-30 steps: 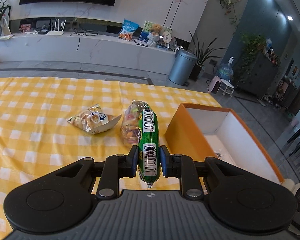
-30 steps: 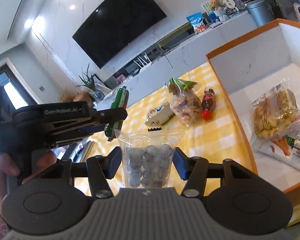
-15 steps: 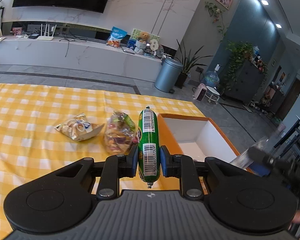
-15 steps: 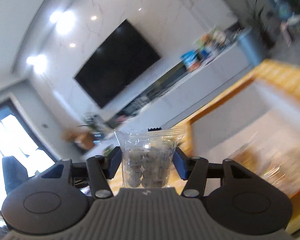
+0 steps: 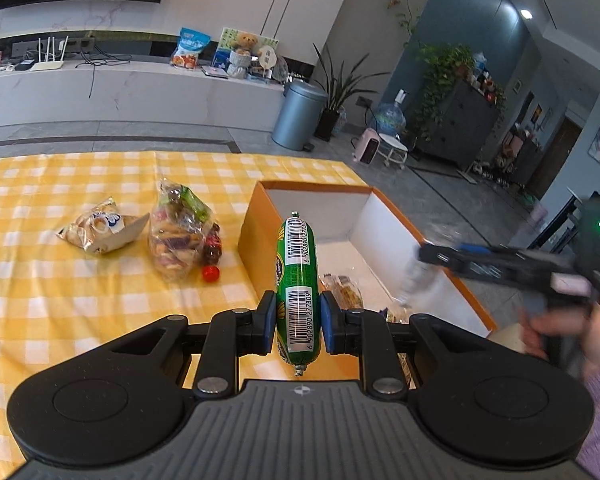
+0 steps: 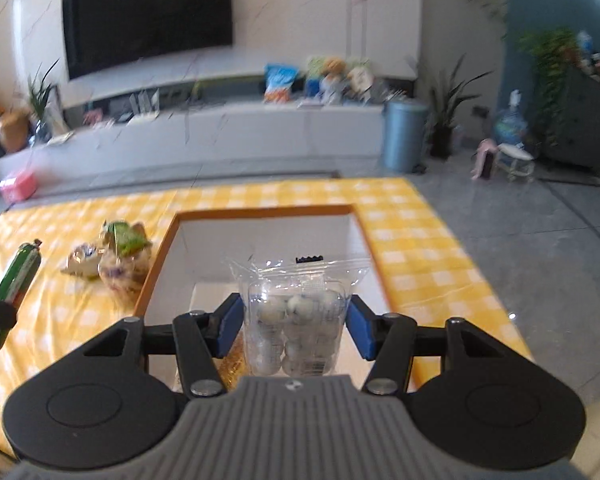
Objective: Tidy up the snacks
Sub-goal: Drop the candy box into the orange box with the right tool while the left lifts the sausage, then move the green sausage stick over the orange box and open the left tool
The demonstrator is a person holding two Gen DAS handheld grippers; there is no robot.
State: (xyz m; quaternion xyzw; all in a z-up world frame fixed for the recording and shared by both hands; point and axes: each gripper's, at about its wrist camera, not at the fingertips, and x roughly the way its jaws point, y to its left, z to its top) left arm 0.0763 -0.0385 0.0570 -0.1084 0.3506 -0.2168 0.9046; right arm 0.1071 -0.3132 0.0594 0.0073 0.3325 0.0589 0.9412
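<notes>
1. The left gripper [image 5: 298,326] has its fingers pinching a green sausage stick [image 5: 297,284] by its lower half; the stick points forward, hanging over the desk [image 5: 60,288] just short of the near left corner of the orange box [image 5: 256,248].
2. The right gripper [image 6: 296,326] has its fingers pressed against a clear zip bag of round white candies [image 6: 296,328], held upright above the open box [image 6: 160,260].
3. The box sits toward the desk's right edge; a snack pack [image 5: 346,292] lies on its white floor.
4. On the yellow checked cloth left of the box lie a mixed-snack bag [image 5: 180,240], a small red-capped bottle [image 5: 212,260] touching it, and a silver packet [image 5: 100,232] nearer the left.
</notes>
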